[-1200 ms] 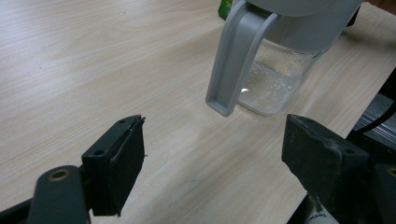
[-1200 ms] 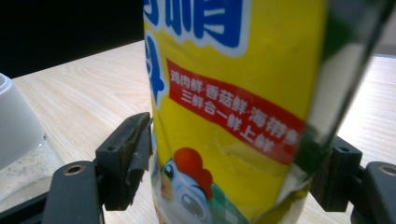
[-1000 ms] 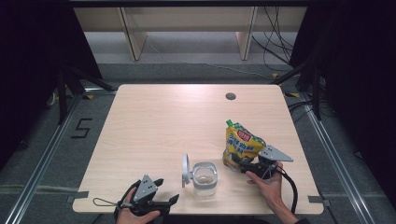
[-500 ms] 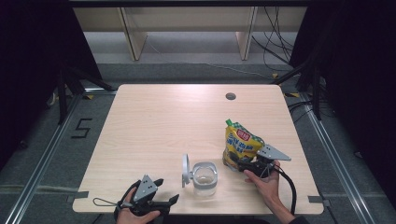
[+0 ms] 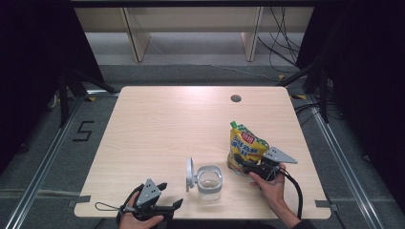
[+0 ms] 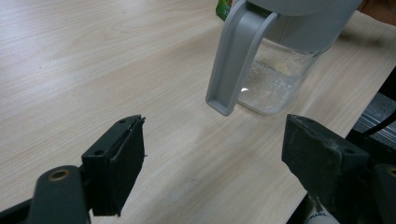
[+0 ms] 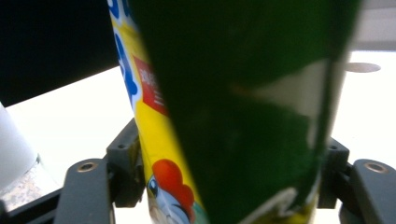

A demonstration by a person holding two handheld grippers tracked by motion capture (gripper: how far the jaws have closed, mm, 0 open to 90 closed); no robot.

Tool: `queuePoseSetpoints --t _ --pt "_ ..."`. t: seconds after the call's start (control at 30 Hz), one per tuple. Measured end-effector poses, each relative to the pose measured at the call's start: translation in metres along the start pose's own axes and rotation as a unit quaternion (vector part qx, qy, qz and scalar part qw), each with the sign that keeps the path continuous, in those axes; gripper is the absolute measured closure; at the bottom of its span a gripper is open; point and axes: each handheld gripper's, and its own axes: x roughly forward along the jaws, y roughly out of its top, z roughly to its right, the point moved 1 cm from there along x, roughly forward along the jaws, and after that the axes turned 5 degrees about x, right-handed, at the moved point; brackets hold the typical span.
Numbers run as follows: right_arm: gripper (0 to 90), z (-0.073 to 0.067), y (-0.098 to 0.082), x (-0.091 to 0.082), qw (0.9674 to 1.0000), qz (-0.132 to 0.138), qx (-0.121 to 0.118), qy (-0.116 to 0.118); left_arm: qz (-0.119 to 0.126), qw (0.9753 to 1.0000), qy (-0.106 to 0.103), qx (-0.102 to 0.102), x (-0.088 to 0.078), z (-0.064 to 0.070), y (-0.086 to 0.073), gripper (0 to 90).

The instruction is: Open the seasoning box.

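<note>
Two claws work over one wide, pale wood table [image 5: 167, 124]. Near the right side of the table stands a yellow and green pouch [image 5: 246, 149], upright and leaning a little. Just left of it, near the front edge, sits a clear jar [image 5: 209, 182] with a grey lid [image 5: 190, 172] flipped up on its left side. Something pale lies in the bottom of the jar.

The right claw [image 5: 241, 163] is held by a hand [image 5: 270, 187] at the foot of the pouch. Its jaws have just been closing, and the pouch [image 7: 233, 116] sits between them, close to both pads. It is hard to tell if they squeeze it yet.

The left claw [image 5: 171, 195] rests at the near left edge of the table. Its jaws are wide apart with nothing in them, and they point at the jar [image 6: 275, 79].
</note>
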Motion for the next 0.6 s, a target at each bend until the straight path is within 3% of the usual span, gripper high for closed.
queuePoseSetpoints --t 0.07,0.1,0.13,0.17,0.23,0.47,0.57,0.6 --pt "34.8 -0.0009 0.0003 -0.0007 1.0 0.0 -0.006 0.002 -0.006 1.0 0.004 0.005 -0.0013 -0.001 0.0002 20.7" --pt "35.6 -0.0042 -0.0003 -0.002 0.9999 -0.004 0.016 -0.004 -0.004 1.0 0.001 0.005 -0.0011 -0.0012 0.0002 20.7" --pt "36.2 -0.0017 0.0003 -0.0008 1.0 0.0 -0.001 -0.005 -0.005 0.9999 0.001 0.011 -0.0014 -0.0019 0.0005 20.7" --pt "36.9 -0.0045 0.0 -0.0025 0.9999 -0.003 0.01 -0.003 -0.006 0.9998 0.0 0.017 -0.0016 -0.0027 0.0006 20.7" --pt "38.3 -0.0033 0.0009 -0.0026 1.0 -0.001 0.0 -0.002 -0.005 0.9998 0.0 0.017 -0.0017 -0.0027 0.0007 20.7" --pt "40.5 -0.0041 0.0039 -0.0051 1.0 -0.007 0.005 0.001 -0.002 0.9999 0.001 0.012 -0.0013 -0.0033 0.0003 20.9" --pt "41.2 -0.0031 0.0057 -0.0063 0.9999 -0.011 -0.006 0.012 0.001 1.0 0.003 -0.001 -0.0007 -0.0026 -0.0003 20.9" --pt "41.4 -0.0026 0.0064 -0.0079 0.9998 -0.008 -0.017 0.005 0.001 1.0 0.004 -0.002 -0.0007 -0.0027 -0.0002 20.9"
